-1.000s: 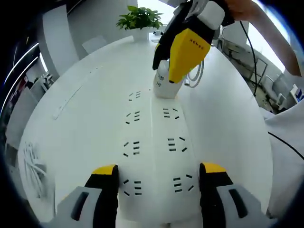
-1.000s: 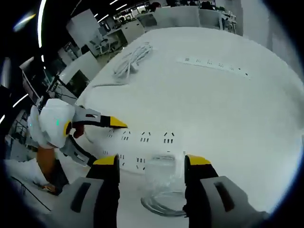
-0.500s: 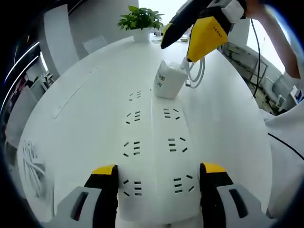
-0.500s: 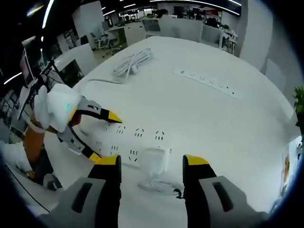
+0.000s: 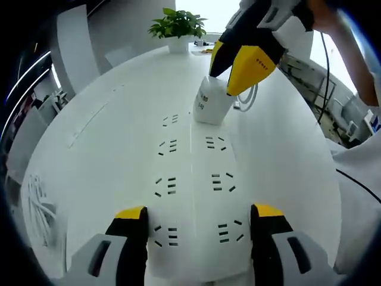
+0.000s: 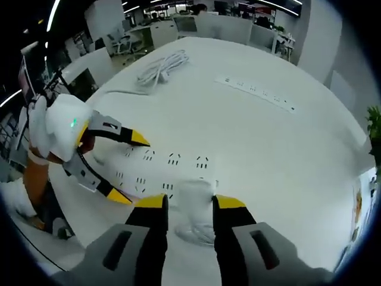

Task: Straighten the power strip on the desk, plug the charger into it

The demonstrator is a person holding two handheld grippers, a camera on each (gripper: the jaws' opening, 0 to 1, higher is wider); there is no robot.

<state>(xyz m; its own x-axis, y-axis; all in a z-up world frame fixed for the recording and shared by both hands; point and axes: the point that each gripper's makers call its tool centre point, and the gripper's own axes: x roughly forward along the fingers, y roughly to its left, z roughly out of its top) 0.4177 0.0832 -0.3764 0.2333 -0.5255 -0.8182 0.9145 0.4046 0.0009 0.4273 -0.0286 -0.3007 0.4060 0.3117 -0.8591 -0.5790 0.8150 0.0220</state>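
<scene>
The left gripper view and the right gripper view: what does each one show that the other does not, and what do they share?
Left gripper view: a green potted plant at the far edge of the table, and printed text on the side of the white charger block.

Right gripper view: a second, narrow white power strip and a bundled white cable lying farther off.

Both: the wide white power strip on the round white table, the charger between the right tongs, and the left tongs open around the strip's end.
</scene>
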